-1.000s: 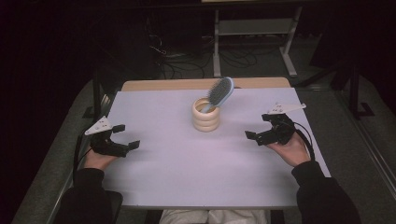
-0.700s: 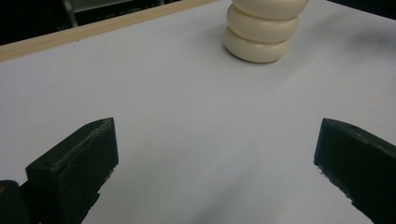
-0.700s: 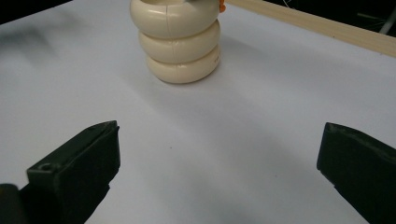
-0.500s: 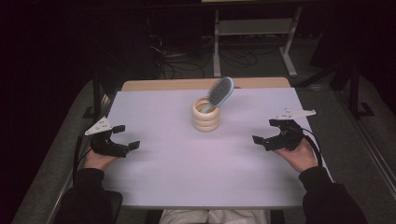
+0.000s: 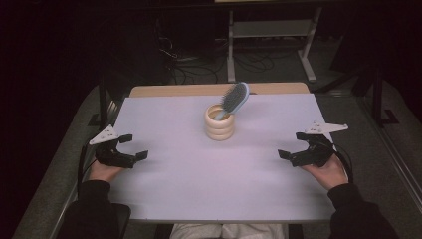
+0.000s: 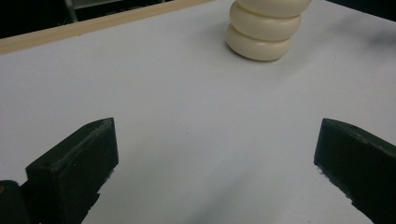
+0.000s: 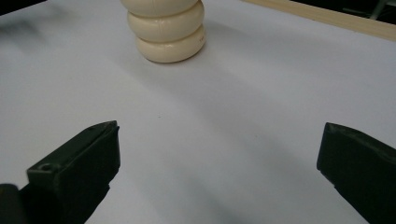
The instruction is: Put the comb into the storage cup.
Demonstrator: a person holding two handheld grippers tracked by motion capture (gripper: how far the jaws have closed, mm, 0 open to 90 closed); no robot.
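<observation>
A cream ribbed cup (image 5: 219, 123) stands upright at the middle back of the white table (image 5: 209, 184). A blue hairbrush (image 5: 234, 99) leans in it, bristle head up and tilted right. My left gripper (image 5: 133, 146) rests low at the table's left edge, open and empty, well away from the cup. At the right edge my right gripper (image 5: 292, 145) is likewise open with nothing between its jaws. The cup's ribbed base (image 6: 262, 31) shows far ahead in the left gripper view, and the same cup (image 7: 166, 29) stands ahead in the right gripper view.
A wooden strip (image 5: 214, 89) runs along the table's far edge. Beyond it the dark floor holds cables (image 5: 184, 59) and a metal stand (image 5: 271, 37). Wide bare tabletop lies between both grippers and the cup.
My right gripper has drawn back from near the cup toward the table's right front, lower and closer to the person. The left gripper, cup and brush stayed put.
</observation>
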